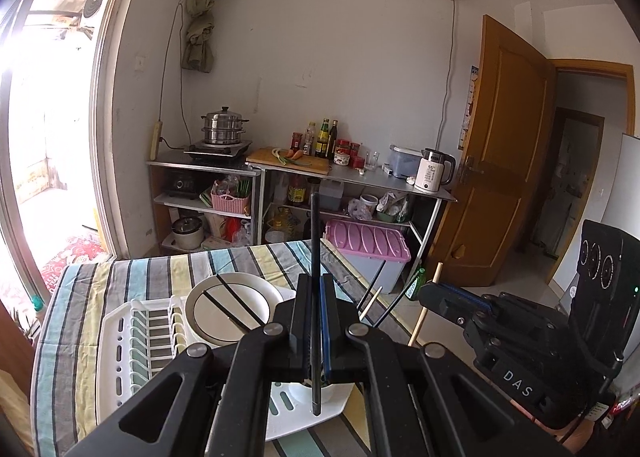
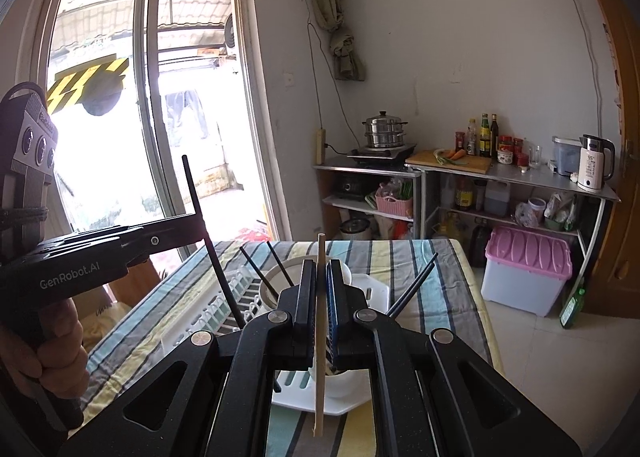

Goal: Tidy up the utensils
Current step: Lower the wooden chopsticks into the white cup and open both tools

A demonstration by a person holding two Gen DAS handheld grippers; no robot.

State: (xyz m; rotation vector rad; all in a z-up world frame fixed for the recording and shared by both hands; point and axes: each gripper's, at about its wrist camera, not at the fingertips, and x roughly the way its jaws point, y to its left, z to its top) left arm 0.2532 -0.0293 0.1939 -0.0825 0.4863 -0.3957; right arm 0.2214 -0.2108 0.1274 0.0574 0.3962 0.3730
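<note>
the white dish rack (image 1: 132,337) sits along the table's left edge on the striped tablecloth (image 1: 132,269). just right of it, toward the middle of the table, a round bowl (image 1: 228,305) carries two black chopsticks (image 1: 230,297) laid across its rim. next comes the left gripper (image 1: 316,321), clenched on a single black chopstick (image 1: 315,241) that stands almost upright, its lower end hanging above a white cup (image 1: 320,389) on the rack's tray. more dark chopsticks (image 2: 412,289) lean out toward the table's right edge. furthest right, the right gripper (image 2: 320,309) is clamped on a pale wooden chopstick (image 2: 319,337), also near vertical, above the same white cup (image 2: 340,381).

both sticks look light, thin and stiff, so weight is no concern, but the black one seems smooth and probably slippery, likely to pivot or slide between the pads. each is pinched near mid-length, which should balance it; a grip nearer the top would give more reach for lowering the tip into the cup. the wooden one probably offers better friction. the cup seems narrow and light, so it could tip if a stick is pushed sideways.
</note>
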